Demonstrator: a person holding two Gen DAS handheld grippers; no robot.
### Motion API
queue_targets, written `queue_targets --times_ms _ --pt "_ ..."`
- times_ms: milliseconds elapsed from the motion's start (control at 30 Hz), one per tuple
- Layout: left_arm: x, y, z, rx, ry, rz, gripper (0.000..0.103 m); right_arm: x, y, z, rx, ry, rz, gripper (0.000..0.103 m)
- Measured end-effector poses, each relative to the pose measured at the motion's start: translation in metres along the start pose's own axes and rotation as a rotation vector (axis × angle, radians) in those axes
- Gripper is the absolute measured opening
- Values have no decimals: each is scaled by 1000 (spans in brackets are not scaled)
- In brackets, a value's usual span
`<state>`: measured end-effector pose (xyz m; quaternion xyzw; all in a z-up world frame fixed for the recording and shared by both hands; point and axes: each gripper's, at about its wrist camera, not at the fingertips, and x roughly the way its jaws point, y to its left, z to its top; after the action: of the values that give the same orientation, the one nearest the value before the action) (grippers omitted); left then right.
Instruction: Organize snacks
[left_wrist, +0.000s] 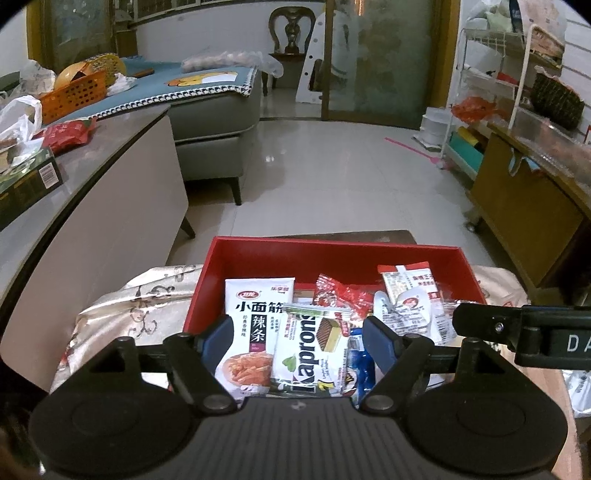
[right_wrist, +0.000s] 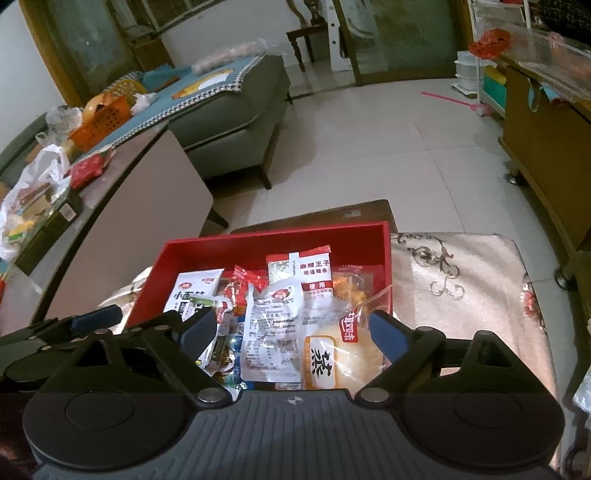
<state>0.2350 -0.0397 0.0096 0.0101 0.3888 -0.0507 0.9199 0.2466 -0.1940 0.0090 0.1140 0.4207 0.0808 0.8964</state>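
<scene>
The snacks lie heaped inside the red box on the cloth-covered worktop. Both the left tool and right tool stand released above that box, grasping nothing. Risk: closing on the overlapping Kapron wafer pack or steamed-cake bag may drag neighbouring packets over the box's near wall. The box's near edge and lower packets are hidden.

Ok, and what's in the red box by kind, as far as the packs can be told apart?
Spicy strip packs: 2 (white pack, red-and-white pack)
Wafer pack: 1
Wrapped cake: 1
White sachet: 1
Total: 5 told apart; the red wrappers and others overlap, uncountable.
</scene>
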Motion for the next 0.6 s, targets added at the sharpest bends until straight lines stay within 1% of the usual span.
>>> queue_targets --times_ms 300,600 --pt "4 10 -1 -45 38 20 71 1 2 -3 -6 9 -31 97" --pt "4 8 -3 -32 49 39 71 6 3 -7 -18 26 -75 99"
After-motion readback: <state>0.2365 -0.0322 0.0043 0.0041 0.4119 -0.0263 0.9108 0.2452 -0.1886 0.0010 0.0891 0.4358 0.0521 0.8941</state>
